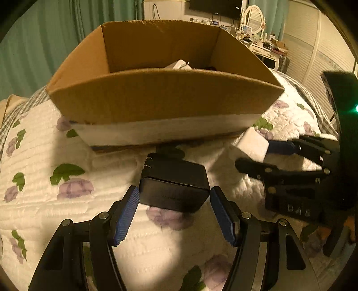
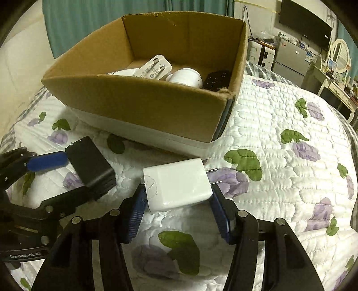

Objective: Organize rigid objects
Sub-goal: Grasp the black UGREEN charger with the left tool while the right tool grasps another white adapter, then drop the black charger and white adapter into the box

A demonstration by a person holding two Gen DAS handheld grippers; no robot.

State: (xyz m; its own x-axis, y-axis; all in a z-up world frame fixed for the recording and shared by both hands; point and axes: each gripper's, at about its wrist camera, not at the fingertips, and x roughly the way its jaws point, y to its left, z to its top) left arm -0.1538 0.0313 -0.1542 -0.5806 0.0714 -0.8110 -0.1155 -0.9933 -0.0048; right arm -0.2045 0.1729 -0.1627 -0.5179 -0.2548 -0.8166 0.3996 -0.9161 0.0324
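Note:
A black charger block (image 1: 174, 185) lies on the quilt just in front of the cardboard box (image 1: 156, 94). My left gripper (image 1: 174, 201) has its blue pads on both sides of it, touching its near end. A white charger block (image 2: 176, 184) with two prongs lies to the right of it. My right gripper (image 2: 176, 201) has its pads against both its sides. The box (image 2: 145, 105) holds a white plug adapter (image 2: 154, 67), a white round object (image 2: 185, 77) and a black object (image 2: 218, 79). In the left wrist view the right gripper (image 1: 257, 152) holds the white block (image 1: 251, 142).
Everything rests on a bed with a white quilt with purple flowers (image 2: 279, 156). Green curtains (image 1: 44, 44) hang behind. A dresser with an oval mirror (image 1: 252, 18) and a wall TV (image 2: 304, 22) stand at the far right.

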